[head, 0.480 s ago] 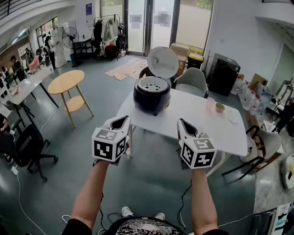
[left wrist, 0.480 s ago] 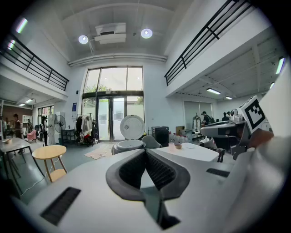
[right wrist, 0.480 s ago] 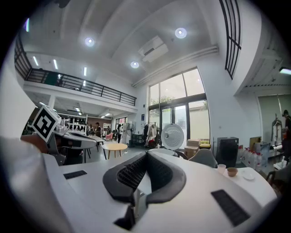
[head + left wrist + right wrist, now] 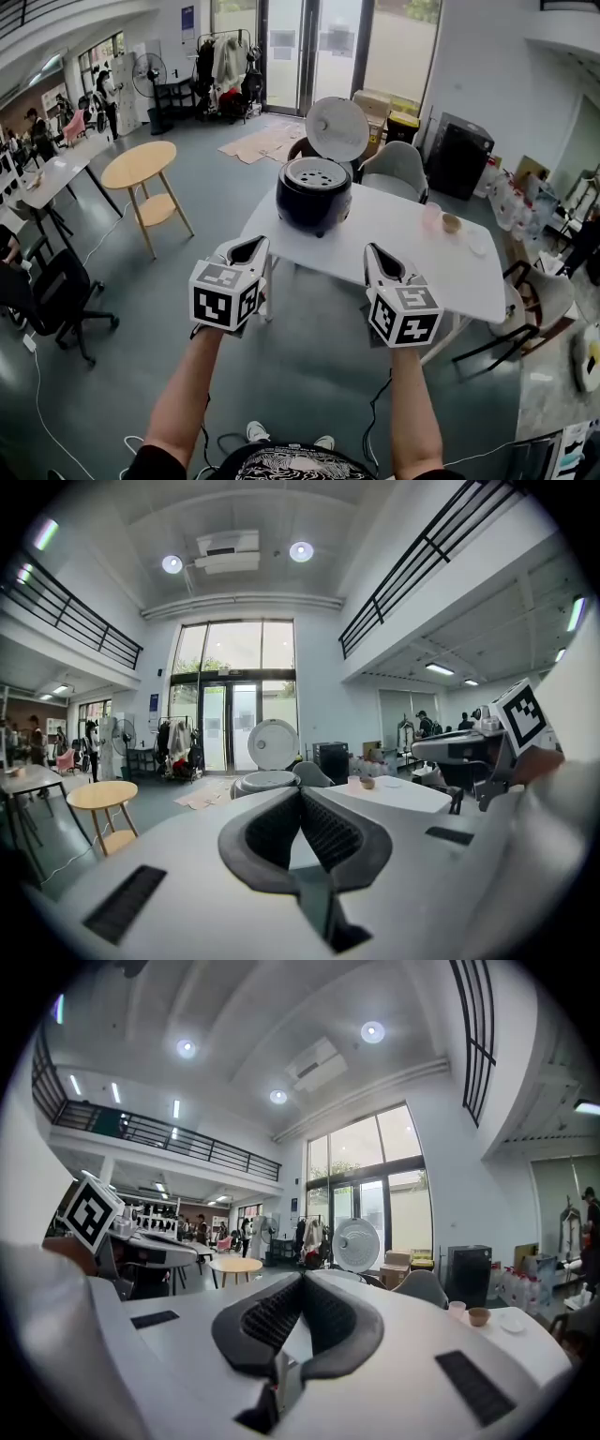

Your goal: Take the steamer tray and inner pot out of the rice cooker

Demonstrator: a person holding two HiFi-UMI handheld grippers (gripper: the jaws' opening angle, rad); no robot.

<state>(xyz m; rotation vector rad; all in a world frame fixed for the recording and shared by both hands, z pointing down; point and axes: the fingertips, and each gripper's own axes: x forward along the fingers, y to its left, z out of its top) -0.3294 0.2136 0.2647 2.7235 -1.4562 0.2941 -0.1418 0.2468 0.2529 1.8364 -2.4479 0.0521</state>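
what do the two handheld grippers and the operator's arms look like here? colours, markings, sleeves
Both the left gripper and right gripper have white moulded shells with dark grey ribbed pads. Each carries a white cube with black square markers. The forearms are bare, no sleeves showing; black patterned top.

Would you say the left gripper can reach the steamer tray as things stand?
Probably not yet: the lid is up and nothing blocks the steamer tray, but the left gripper is shut and well short of it.
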